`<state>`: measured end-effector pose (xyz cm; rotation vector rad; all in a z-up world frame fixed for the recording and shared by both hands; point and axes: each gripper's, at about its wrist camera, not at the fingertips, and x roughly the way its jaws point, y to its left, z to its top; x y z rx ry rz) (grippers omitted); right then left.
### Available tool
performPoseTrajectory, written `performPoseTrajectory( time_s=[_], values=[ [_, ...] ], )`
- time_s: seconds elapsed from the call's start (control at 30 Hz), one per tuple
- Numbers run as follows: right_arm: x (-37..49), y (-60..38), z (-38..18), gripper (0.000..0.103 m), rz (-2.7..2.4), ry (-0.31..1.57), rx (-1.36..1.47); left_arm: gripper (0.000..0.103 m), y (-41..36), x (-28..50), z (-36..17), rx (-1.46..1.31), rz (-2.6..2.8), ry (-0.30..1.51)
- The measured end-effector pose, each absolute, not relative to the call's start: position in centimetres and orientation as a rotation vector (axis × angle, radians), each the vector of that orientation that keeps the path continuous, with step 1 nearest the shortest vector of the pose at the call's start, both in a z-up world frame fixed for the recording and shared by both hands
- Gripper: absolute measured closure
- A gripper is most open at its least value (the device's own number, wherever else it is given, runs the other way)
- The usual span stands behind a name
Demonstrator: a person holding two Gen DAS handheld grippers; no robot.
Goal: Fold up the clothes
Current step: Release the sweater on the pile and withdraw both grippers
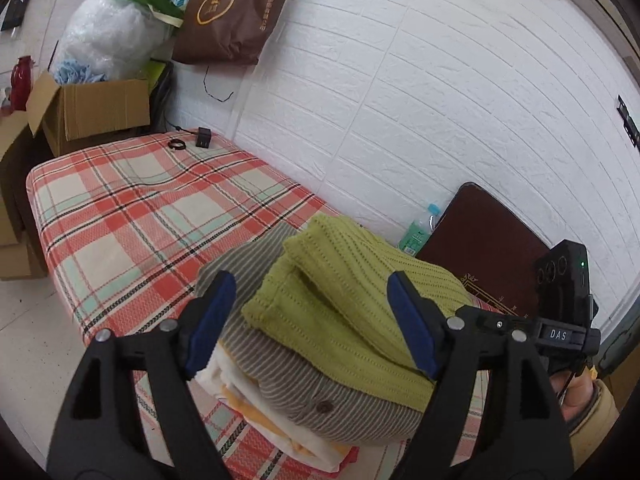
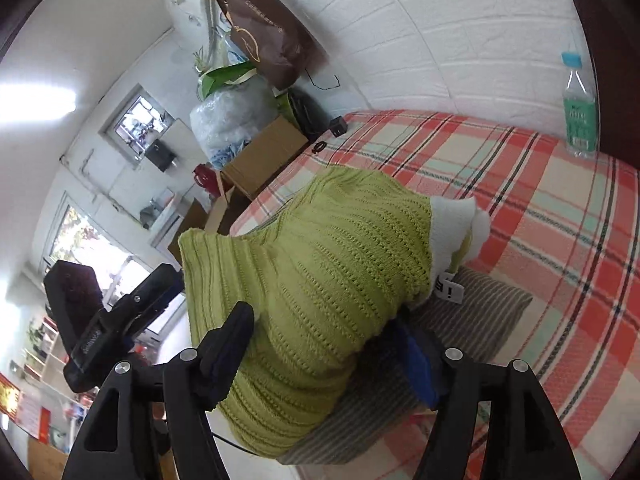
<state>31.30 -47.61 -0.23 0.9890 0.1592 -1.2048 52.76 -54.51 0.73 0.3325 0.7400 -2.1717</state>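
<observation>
A folded green knit sweater [image 1: 352,300] lies on top of a stack: a grey striped garment [image 1: 320,384] under it, and white and yellow clothes [image 1: 256,404] at the bottom, all on the plaid bed [image 1: 132,220]. My left gripper [image 1: 312,320] is open and empty, its fingers either side of the stack's near end. In the right wrist view the sweater [image 2: 320,280] with its white collar [image 2: 452,224] fills the middle. My right gripper [image 2: 324,356] is open, jaws spread around the sweater's near edge, its right finger [image 2: 420,364] low beside the striped garment [image 2: 480,308].
A water bottle [image 2: 580,116] and a dark brown board [image 1: 480,248] stand by the white brick wall. A cardboard box [image 1: 92,112], bags [image 1: 236,12] and a black charger [image 1: 204,138] sit at the bed's far end. The other gripper's tracker [image 1: 564,280] is at right.
</observation>
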Motion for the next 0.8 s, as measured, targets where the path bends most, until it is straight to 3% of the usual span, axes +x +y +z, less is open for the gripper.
performPoseTrajectory(
  time_s=[0.07,0.33,0.6,0.63,0.73,0.8],
  values=[
    [31.3,-46.6,0.4,0.029,-1.206,0.169,0.956,0.018,-53.6,52.6,1.0,0.333,-2.178,0.718],
    [32.1,-43.8,0.5,0.026,-1.205,0.232,0.887,0.018,-50.2,51.9,1.7,0.335,-2.239,0.664],
    [31.4,-41.5,0.3,0.026,-1.199,0.170,0.879,0.017,-48.2,50.6,1.1,0.378,-2.283,0.663],
    [31.4,-40.8,0.6,0.026,-1.203,0.166,0.855,0.016,-47.8,50.2,1.1,0.391,-2.284,0.660],
    [32.5,-38.4,1.6,0.025,-1.224,0.194,0.724,0.001,-46.4,49.2,0.9,0.414,-2.279,0.641],
    [33.7,-36.9,2.3,0.017,-1.240,0.243,0.623,0.001,-45.2,48.9,1.0,0.392,-2.289,0.626]
  ],
)
